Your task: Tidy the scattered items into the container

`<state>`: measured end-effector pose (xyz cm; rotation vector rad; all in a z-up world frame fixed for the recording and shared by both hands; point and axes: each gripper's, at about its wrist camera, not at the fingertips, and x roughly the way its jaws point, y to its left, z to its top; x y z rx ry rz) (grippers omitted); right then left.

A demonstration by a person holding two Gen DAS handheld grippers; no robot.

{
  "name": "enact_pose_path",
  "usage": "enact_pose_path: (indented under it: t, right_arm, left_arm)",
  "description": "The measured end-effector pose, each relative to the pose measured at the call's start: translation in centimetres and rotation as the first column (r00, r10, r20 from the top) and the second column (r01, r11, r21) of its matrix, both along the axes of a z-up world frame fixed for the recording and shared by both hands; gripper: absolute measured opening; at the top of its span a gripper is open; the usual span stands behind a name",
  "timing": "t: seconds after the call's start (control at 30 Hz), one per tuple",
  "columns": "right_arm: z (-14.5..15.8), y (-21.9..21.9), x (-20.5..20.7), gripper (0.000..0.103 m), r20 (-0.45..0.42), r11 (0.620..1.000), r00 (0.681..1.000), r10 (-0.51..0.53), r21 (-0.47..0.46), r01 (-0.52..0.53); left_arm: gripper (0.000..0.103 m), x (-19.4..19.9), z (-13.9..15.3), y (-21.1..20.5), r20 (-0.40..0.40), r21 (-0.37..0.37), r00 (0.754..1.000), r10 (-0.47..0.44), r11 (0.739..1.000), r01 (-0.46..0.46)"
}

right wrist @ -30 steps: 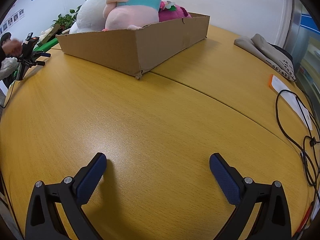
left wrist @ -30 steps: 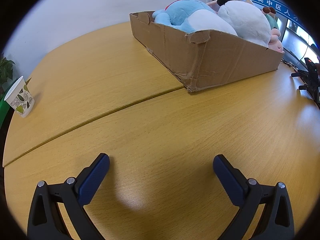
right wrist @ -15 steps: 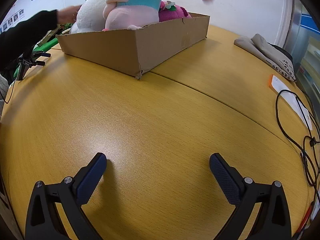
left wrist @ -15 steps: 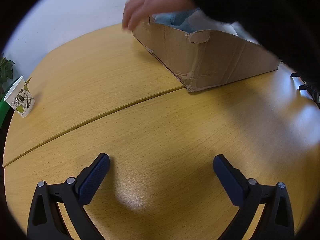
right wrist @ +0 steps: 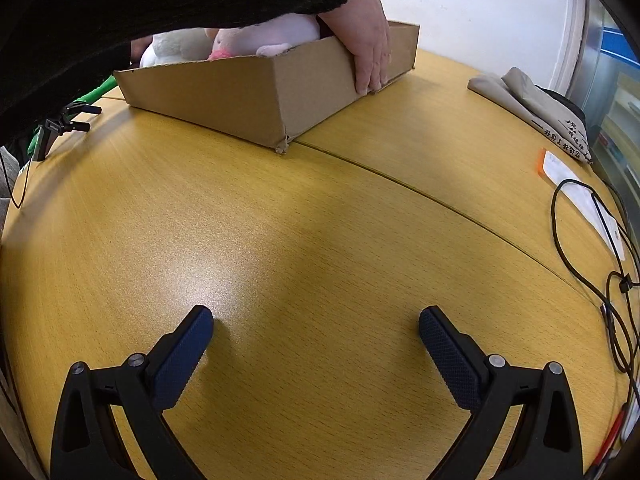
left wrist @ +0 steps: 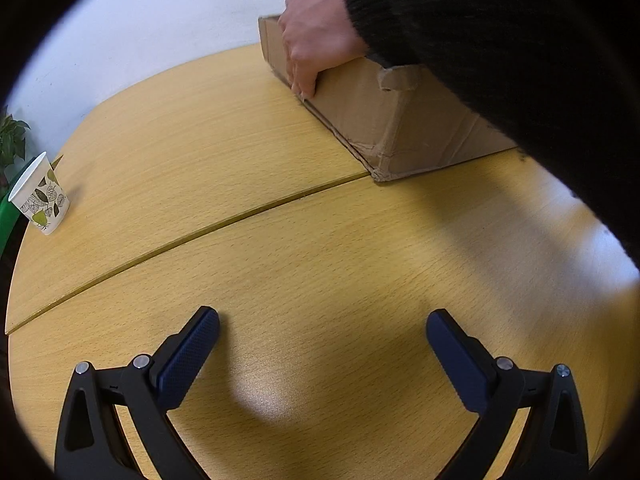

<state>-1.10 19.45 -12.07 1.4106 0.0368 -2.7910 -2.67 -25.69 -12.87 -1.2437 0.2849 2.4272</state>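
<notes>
A cardboard box (left wrist: 400, 120) stands at the far side of the wooden table (left wrist: 280, 248); it also shows in the right wrist view (right wrist: 248, 92). Plush toys (right wrist: 256, 36) lie inside it, pink and white ones visible, mostly hidden by a black sleeve. A person's hand (left wrist: 316, 36) grips the box's far side, also seen in the right wrist view (right wrist: 368, 44). My left gripper (left wrist: 322, 328) is open and empty, resting low over the table. My right gripper (right wrist: 316, 326) is open and empty too, well short of the box.
A leaf-patterned paper cup (left wrist: 40, 196) stands at the table's left edge. A folded grey cloth (right wrist: 532, 104), a paper slip (right wrist: 580, 188) and black cables (right wrist: 600, 264) lie at the right. A small black tripod (right wrist: 60, 120) is at the left.
A person's arms in black sleeves have reached in over the box and both hands now grip its sides. The sleeves hide most of the toys. Both grippers have stayed still.
</notes>
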Motion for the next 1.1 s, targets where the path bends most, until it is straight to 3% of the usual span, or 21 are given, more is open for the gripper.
enact_pose_path:
  t: [1.1]
  right_arm:
    - [0.0,0.0,0.0,0.103,0.000,1.000,1.000,0.001,0.000,-0.001]
  left_arm:
    - [0.103,0.0,0.0,-1.2,0.000,0.001,1.000,-0.014,1.000,0.014]
